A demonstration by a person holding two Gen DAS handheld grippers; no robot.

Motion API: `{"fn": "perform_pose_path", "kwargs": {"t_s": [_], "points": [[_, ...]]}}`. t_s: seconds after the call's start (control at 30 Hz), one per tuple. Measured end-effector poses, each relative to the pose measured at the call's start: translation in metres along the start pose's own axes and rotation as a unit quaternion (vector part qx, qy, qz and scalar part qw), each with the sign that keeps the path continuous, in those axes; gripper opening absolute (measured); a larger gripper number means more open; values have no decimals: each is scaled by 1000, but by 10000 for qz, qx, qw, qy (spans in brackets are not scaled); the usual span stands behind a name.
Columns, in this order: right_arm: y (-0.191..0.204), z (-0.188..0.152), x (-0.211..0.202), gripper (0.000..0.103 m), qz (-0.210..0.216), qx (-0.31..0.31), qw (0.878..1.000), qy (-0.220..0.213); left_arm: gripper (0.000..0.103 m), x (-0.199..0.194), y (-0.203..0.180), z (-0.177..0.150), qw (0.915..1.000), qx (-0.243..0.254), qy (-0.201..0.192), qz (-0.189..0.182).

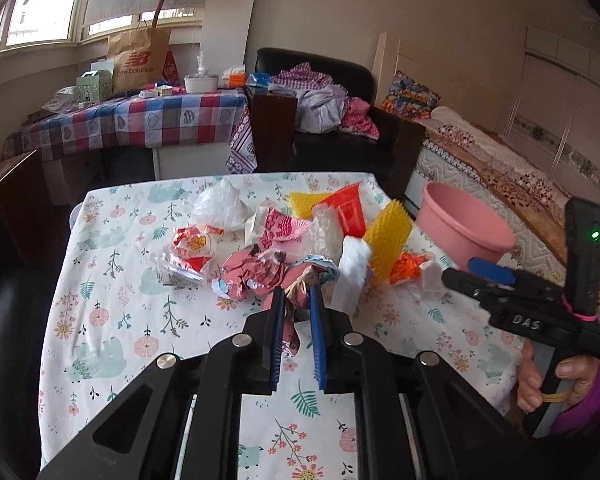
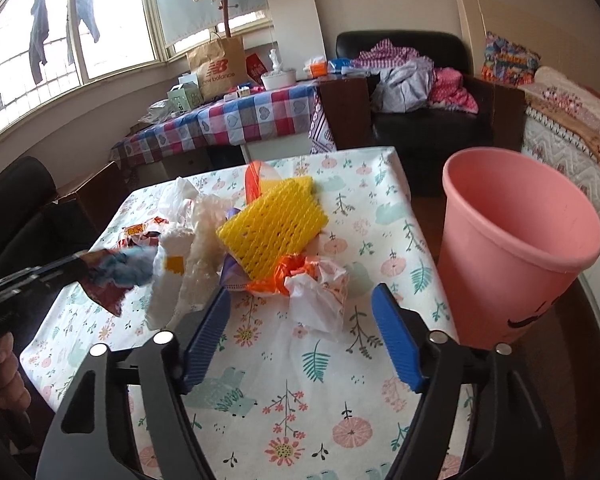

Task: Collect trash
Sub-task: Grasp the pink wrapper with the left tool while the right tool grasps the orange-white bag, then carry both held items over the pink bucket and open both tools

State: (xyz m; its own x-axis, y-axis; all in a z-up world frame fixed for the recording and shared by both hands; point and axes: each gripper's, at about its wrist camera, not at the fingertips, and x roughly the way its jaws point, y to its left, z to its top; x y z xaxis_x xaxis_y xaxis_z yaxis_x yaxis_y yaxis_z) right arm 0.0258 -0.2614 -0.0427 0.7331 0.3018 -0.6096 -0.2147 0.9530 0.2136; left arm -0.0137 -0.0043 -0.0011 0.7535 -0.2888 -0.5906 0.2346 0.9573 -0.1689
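Pink crumpled wrapper (image 1: pixel 290 300) was pinched tight by left gripper (image 1: pixel 296 300), just above counter (image 1: pixel 148 320). Right gripper (image 2: pixel 300 308) was held apart around white crumpled paper (image 2: pixel 318 300), not yet touched. Pink bin (image 2: pixel 516 248) was seen beside counter.

The table cloth (image 2: pixel 380 208) is white with pink flowers, green leaves and pale blue-green animals. The bucket (image 2: pixel 512 248) at 3 o'clock is pink. The foam net (image 2: pixel 272 232) is bright yellow with a criss-cross pattern. Below it at 6 o'clock is an orange bag (image 2: pixel 288 276) and white paper (image 2: pixel 320 304). The crumpled wrapper (image 1: pixel 252 276) is pink and white. Both grippers are black with blue pads (image 2: pixel 396 340). At 12 o'clock, a far cloth (image 1: pixel 140 120) has red, blue and white squares with hearts.
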Motion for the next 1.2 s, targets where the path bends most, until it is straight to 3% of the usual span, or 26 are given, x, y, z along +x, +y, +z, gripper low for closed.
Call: {"fn": "perform_pose_path", "kwargs": {"t_s": [0.27, 0.5, 0.57, 0.9, 1.2], "points": [[-7, 4, 15, 70, -101, 77, 9996, 240, 12, -16, 4, 8, 9995, -146, -252, -89], [-18, -4, 34, 36, 43, 374, 9969, 687, 12, -15, 3, 8, 9996, -168, -234, -83], [-18, -4, 34, 31, 71, 388, 9967, 711, 12, -15, 1, 8, 9996, -148, -229, -76], [-6, 7, 1, 26, 276, 95, 9991, 291, 12, -11, -10, 16, 9992, -150, -303, -190], [-21, 26, -35, 26, -26, 70, 9994, -337, 12, -2, -44, 40, 9971, 97, -523, -552]]}}
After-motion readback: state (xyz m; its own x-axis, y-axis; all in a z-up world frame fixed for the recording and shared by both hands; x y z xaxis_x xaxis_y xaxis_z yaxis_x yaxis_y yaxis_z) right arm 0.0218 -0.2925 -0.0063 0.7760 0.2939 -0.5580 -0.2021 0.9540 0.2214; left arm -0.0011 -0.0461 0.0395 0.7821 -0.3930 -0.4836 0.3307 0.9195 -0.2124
